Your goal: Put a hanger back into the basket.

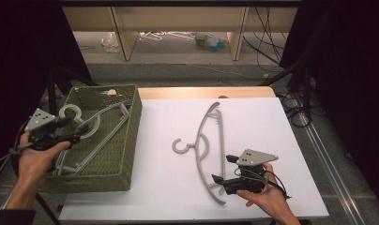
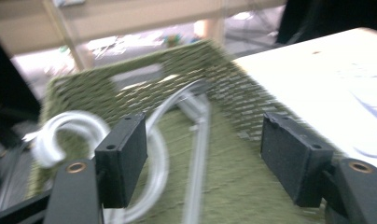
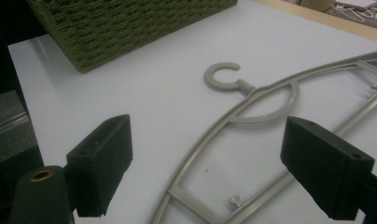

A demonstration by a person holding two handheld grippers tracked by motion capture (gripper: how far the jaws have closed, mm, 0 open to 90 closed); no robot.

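A grey plastic hanger [image 1: 211, 140] lies flat on the white table top, hook toward the basket. My right gripper [image 1: 224, 168] stands open at its near end. In the right gripper view the hanger [image 3: 252, 93] runs between and beyond the wide jaws [image 3: 205, 163], and the pads do not touch it. A second grey hanger [image 1: 103, 126] lies inside the green woven basket [image 1: 131, 136]. My left gripper [image 1: 80, 132] hovers at the basket's left rim near that hanger's hook. Its jaws [image 2: 205, 158] are open, with the hook [image 2: 60, 135] just past the left pad.
The white sheet [image 1: 272, 122] covers a wooden table whose far edge [image 1: 201, 92] shows behind it. Cables and dark stands [image 1: 300, 84] sit off the right side. Shelves and clutter [image 1: 211, 42] stand on the floor beyond.
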